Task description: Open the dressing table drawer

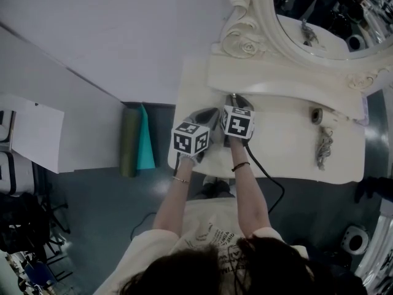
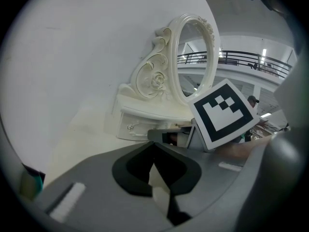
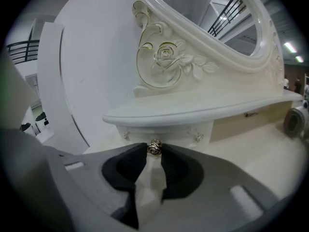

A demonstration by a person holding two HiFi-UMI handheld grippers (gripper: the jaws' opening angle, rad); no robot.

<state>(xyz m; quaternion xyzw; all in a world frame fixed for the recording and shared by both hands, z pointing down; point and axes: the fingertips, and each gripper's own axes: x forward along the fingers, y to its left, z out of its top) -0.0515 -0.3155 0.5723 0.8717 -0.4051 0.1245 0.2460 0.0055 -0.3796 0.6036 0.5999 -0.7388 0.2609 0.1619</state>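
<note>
From my remote seat, I saw the cream-white carved dressing table from above, standing against a pale wall. Its oval mirror in an ornate cream frame rose at the back. Both of the person's forearms reached over the tabletop's left half, and the two grippers sat side by side near the mirror's base.

The grey right gripper pointed at the small cream drawer, which sat closed under the curved cream shelf below the mirror. In the right gripper view its black jaws were clasped on the little metallic rose-shaped knob at the middle of the drawer front, one tip against each side. Behind the knob, the space between the pads was empty.

The grey left gripper hung just left of the right one, over the table's front left part. Its black jaw tips were pressed together with nothing between them. In the left gripper view the right gripper's black-and-white marker cube stood close ahead, and the drawer's corner showed beyond it.

Farther right on the tabletop lay a small dark cylinder and, near it, a tangled grey item that I could not identify. On the grey floor left of the table stood an olive-green roll beside a teal sheet.
</note>
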